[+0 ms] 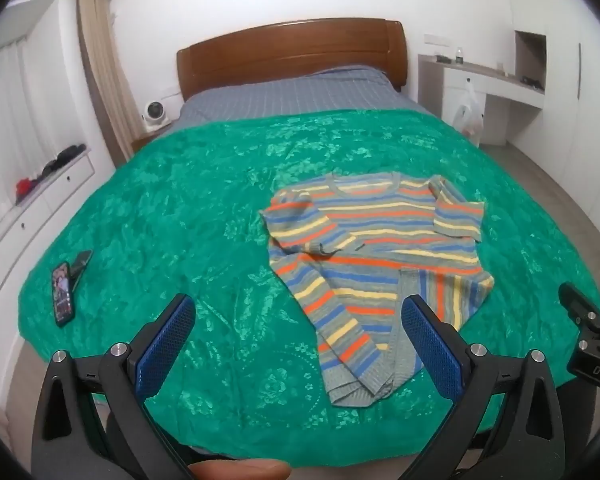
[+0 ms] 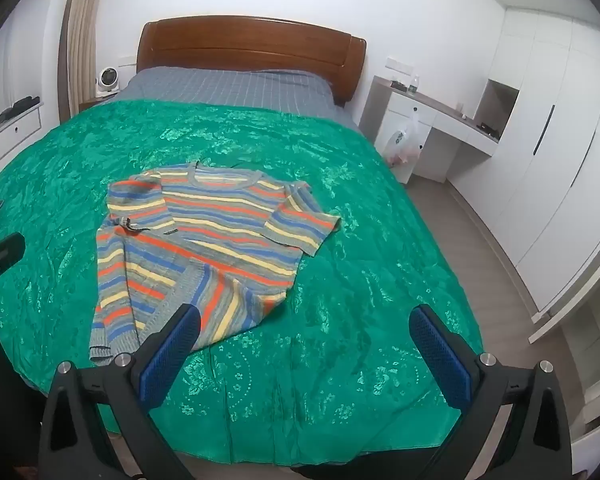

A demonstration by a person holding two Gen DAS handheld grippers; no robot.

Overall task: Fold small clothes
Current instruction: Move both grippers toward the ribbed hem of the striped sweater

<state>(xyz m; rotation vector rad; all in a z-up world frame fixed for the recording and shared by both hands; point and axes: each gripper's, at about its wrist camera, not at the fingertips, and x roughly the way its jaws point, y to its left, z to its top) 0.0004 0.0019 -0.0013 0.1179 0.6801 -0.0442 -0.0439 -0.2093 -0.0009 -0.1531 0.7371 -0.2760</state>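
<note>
A small striped sweater in grey, blue, orange and yellow lies on the green bedspread, partly folded: one sleeve lies across its chest, the lower hem is turned up. It also shows in the right wrist view. My left gripper is open and empty, held above the bedspread just in front of the sweater's near end. My right gripper is open and empty, to the right of the sweater's lower corner. The right gripper's body shows at the left wrist view's right edge.
A phone lies on the bedspread at the left edge. The wooden headboard is at the far end. White drawers run along the left; a desk and wardrobe stand on the right.
</note>
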